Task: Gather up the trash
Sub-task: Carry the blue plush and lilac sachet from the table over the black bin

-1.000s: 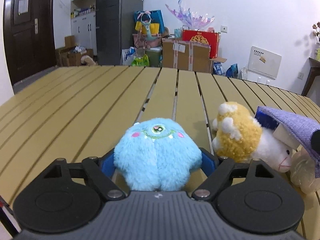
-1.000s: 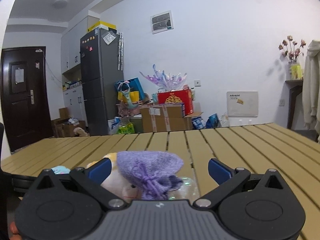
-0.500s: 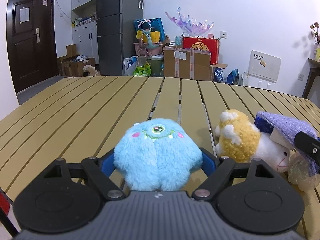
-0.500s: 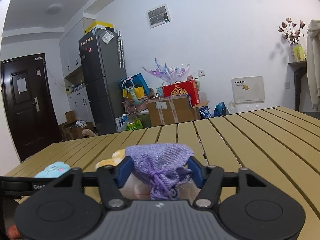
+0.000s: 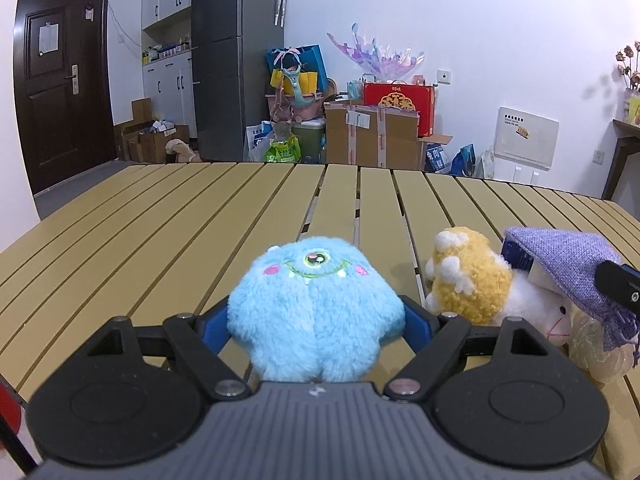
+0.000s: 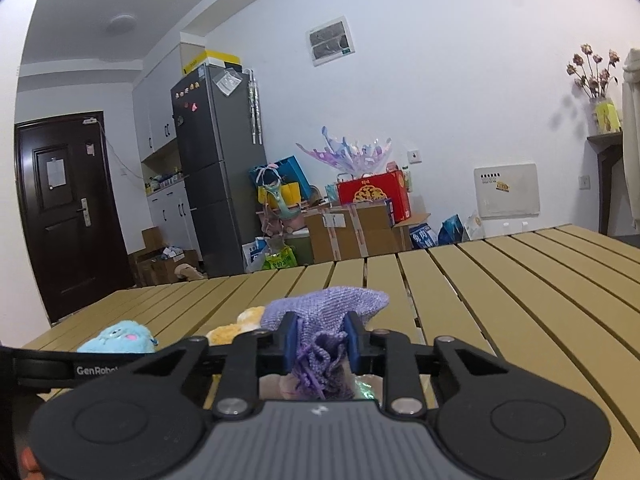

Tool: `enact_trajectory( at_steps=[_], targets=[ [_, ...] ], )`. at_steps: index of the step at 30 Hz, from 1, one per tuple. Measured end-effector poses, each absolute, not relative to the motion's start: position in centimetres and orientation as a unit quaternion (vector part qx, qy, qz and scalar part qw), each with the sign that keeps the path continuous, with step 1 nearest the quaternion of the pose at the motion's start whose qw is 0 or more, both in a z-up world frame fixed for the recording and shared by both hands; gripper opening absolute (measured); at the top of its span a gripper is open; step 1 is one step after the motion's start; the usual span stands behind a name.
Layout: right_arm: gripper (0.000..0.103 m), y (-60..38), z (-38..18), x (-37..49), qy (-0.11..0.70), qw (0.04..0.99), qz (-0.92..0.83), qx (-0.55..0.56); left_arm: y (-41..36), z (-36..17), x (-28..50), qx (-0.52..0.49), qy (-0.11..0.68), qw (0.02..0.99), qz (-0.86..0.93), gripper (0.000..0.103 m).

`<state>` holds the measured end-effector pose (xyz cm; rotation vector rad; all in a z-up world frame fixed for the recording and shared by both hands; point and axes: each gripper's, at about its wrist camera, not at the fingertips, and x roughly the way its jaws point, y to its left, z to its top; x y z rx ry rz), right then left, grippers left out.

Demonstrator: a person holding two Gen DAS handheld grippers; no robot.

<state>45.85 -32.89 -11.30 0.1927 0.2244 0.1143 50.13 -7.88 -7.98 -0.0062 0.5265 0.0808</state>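
My left gripper [image 5: 316, 320] is shut on a fluffy blue one-eyed plush toy [image 5: 314, 312], held over the wooden slat table [image 5: 160, 220]. My right gripper [image 6: 320, 340] is shut on a purple knitted drawstring pouch [image 6: 324, 312], and its tip shows in the left wrist view [image 5: 616, 286] on the pouch [image 5: 568, 264]. The pouch lies over a yellow and white plush lamb [image 5: 476, 280], with a clear plastic bag [image 5: 596, 348] beside it. The blue plush [image 6: 120, 336] and the lamb [image 6: 236, 326] also show in the right wrist view.
Beyond the table's far edge stand cardboard boxes [image 5: 372, 136], a red gift box [image 5: 398, 100], bags, a grey fridge [image 5: 236, 60] and a dark door [image 5: 60, 80]. A side table with dried flowers [image 6: 596, 92] stands at the right wall.
My right gripper's jaws closed from wide open onto the purple pouch and lifted a little. My left gripper kept its hold on the blue plush and tilted up slightly.
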Motion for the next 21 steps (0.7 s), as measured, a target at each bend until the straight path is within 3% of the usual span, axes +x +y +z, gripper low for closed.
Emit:
enact_trajectory(
  at_steps=[21],
  targets=[
    [0.017, -33.7, -8.8, 41.0, 0.059, 0.992, 0.066, 0.091, -8.2, -5.4, 45.7, 0.003, 0.220, 0.975, 0.030, 0.084]
  ],
)
